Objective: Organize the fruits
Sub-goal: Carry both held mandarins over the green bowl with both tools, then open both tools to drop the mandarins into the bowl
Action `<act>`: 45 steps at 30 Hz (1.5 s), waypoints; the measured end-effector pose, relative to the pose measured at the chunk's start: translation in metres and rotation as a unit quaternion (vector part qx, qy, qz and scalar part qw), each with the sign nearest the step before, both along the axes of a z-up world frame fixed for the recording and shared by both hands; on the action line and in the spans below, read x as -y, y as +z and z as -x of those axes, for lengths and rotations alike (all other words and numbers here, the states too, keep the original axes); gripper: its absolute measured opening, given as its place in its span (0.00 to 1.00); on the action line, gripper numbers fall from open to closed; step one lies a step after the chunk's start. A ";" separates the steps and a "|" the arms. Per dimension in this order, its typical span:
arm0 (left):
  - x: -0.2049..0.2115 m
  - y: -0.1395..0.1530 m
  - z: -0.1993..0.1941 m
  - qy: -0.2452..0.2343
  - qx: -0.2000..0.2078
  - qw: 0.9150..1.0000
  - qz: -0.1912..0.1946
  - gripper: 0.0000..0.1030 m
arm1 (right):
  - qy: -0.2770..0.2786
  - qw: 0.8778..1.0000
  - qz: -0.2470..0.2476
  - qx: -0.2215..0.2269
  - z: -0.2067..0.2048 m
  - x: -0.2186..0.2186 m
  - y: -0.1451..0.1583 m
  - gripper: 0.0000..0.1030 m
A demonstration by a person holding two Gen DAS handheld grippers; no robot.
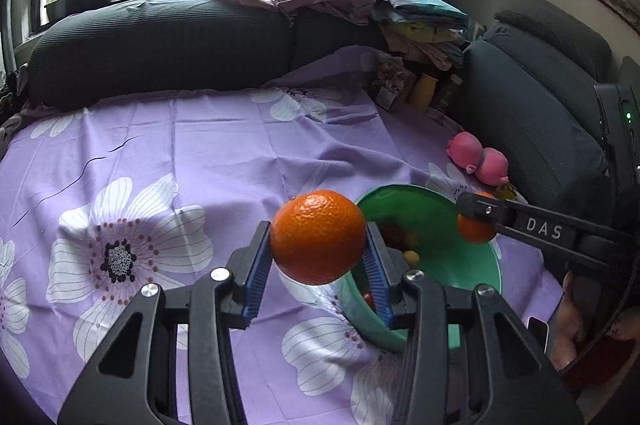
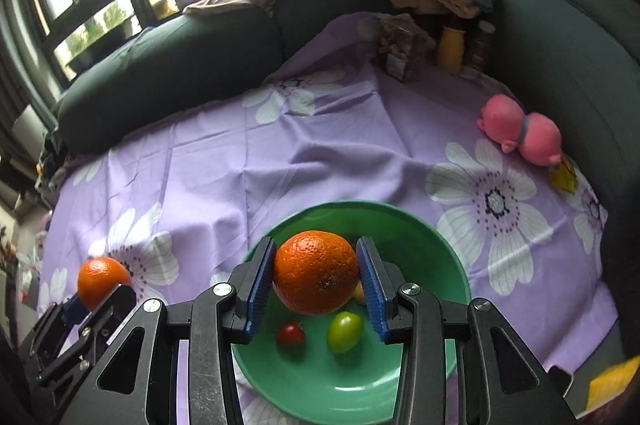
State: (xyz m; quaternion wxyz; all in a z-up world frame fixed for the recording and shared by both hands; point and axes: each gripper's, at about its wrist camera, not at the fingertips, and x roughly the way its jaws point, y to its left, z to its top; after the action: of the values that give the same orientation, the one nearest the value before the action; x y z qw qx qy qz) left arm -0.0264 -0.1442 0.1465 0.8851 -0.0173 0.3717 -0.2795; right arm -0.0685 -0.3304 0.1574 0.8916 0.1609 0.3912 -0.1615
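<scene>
Orange [image 1: 318, 237] clamped in left gripper [image 1: 318, 245]; second orange [image 2: 316, 273] clamped in right gripper [image 2: 316, 275] above green bowl [image 2: 440, 257].

I can't see most of the yellowish fruit [image 2: 359, 292], hidden behind the orange [image 2: 316, 272] & right pad. Bowl [image 1: 432, 213] contents mostly blocked in left view.

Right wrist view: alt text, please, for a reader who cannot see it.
The right gripper holds an orange above a green bowl containing a red tomato and a green one. The left gripper holds another orange.
</scene>
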 end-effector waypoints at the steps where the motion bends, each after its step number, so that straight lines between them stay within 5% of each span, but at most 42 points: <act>1: 0.007 -0.001 0.001 -0.010 -0.002 1.000 -0.002 0.43 | -0.023 1.000 -0.016 0.008 0.009 0.003 -0.006 0.40; 5: 0.036 -0.011 0.004 -0.048 -0.004 0.999 -0.022 0.43 | -0.082 0.996 -0.042 0.015 0.028 0.014 -0.032 0.41; 10: 0.060 -0.025 0.000 -0.073 -0.017 0.997 -0.034 0.43 | -0.073 0.994 -0.081 0.029 0.030 0.028 -0.052 0.41; 17: 0.079 -0.042 -0.005 -0.082 -0.036 0.995 -0.047 0.43 | -0.103 0.992 -0.069 0.004 0.031 0.040 -0.070 0.41; 45: 0.097 -0.068 -0.010 -0.083 -0.072 0.992 -0.070 0.45 | -0.101 0.992 -0.070 0.002 0.030 0.046 -0.076 0.41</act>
State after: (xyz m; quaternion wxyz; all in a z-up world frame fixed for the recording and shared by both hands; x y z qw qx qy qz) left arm -0.0162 -0.2412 0.0787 0.8290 0.0554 0.4530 -0.3232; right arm -0.0980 -0.3766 0.0813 0.8580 0.2616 0.3817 -0.2229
